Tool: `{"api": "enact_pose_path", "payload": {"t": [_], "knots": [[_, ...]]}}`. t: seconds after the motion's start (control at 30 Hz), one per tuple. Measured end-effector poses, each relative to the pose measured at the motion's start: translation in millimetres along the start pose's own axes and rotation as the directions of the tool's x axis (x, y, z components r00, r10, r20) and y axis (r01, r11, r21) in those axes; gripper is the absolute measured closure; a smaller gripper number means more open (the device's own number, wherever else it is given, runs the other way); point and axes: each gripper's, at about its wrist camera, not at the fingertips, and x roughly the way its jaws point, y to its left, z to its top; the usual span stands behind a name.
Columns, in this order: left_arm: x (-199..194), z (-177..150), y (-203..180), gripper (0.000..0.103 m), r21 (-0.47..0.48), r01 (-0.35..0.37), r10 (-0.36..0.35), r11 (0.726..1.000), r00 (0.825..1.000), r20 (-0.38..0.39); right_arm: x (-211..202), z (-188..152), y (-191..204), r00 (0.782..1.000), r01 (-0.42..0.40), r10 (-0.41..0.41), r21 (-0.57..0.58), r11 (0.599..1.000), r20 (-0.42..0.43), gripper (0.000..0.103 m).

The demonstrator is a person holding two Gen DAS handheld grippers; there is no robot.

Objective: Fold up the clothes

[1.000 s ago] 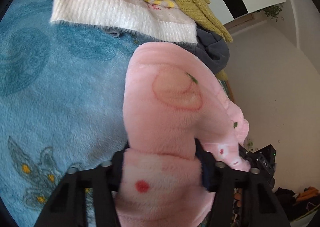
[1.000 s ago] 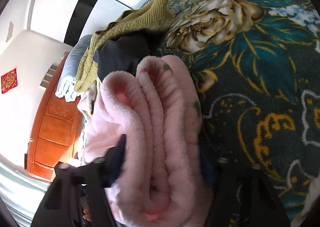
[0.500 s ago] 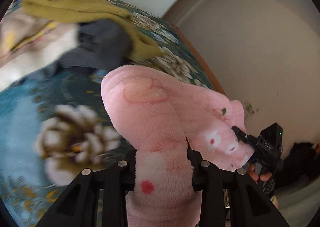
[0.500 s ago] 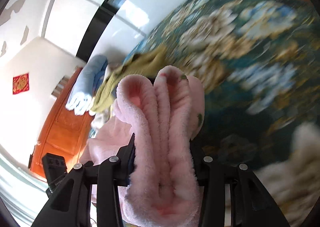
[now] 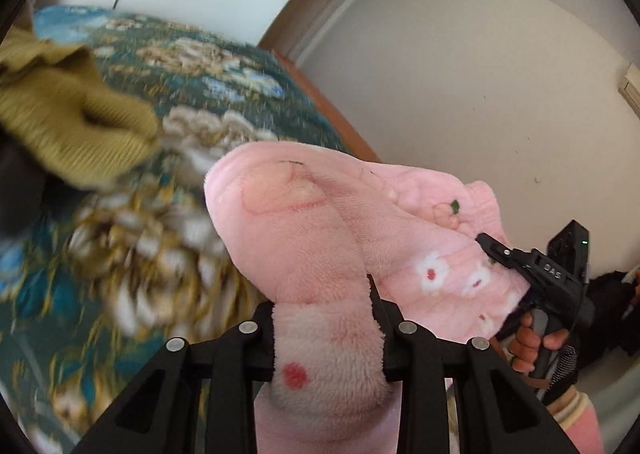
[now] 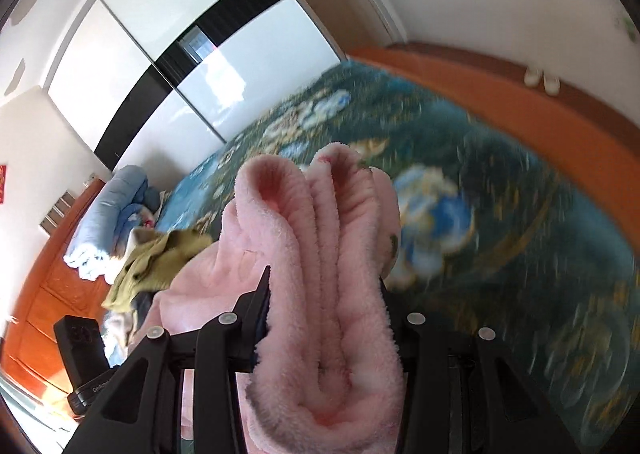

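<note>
Both claws clamped on folded pink fleece garment (image 5: 304, 230), held up over the bed (image 5: 240, 94) w/ floral blanket (image 6: 500, 214), not touching it. Left claw (image 5: 328, 330) pinches one bunched end; right claw (image 6: 324, 318) squeezes several stacked layers. Olive knit sweater (image 5: 60, 122) lies on bed nr its far side, beside rolled blue bedding (image 6: 108, 222). Wooden bed frame (image 6: 520, 102) along edge. Wardrobe (image 6: 168, 34) behind. Bed surface blurred.

Bright daylight, glare on wardrobe doors (image 6: 224, 66), motion-blurred bedspread (image 5: 132, 254), fisheye warp w/ dark vignette corners.
</note>
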Motion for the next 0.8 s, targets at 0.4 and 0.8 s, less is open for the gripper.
{"api": "enact_pose_path", "payload": {"t": [0.4,0.8], "knots": [[70,-19,35,0.068,-0.031,-0.047,0.045,0.998,0.997,-0.069,99,6,-61,0.992,0.115,-0.114,0.032,0.993,-0.052,0.059],[25,-4,-1,0.039,0.162,-0.184,0.186,0.969,0.983,0.003,44,9,-55,0.984,0.174,-0.175,0.026,0.984,0.034,0.048]]}}
